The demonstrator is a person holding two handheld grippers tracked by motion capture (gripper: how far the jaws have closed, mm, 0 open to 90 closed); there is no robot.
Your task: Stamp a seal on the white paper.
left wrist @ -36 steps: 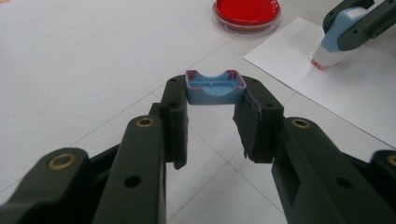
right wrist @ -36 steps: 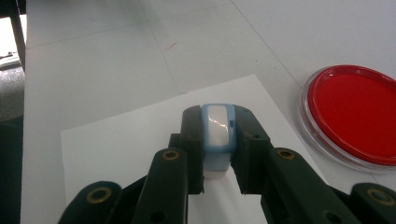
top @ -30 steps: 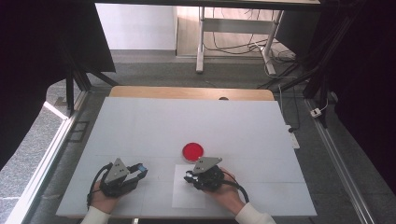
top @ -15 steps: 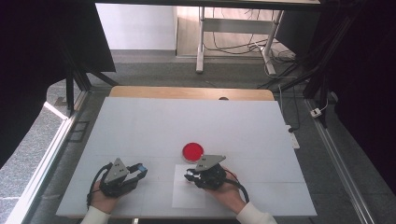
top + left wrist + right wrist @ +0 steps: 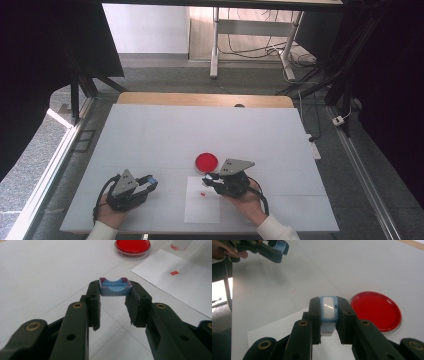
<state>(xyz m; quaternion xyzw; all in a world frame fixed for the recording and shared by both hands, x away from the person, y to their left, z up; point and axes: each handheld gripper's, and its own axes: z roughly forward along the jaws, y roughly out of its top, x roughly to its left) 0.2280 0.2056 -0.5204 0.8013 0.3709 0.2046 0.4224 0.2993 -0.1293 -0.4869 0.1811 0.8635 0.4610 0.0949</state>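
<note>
Left gripper view showed left claw (image 5: 112,297) clenched on small blue cap (image 5: 115,286), held at jaw tips above counter (image 5: 37,272). Right gripper view showed right claw (image 5: 329,315) clamped on white-and-blue stamp body (image 5: 328,312), poised over white paper sheet (image 5: 282,332), red dish (image 5: 375,310) just beside. Small red mark (image 5: 202,194) lay on sheet in high view. Likely step: pressing stamp onto sheet. Best done by keeping body upright, lowering straight onto bare paper clear of red mark, firm grip, cap kept well apart
</note>
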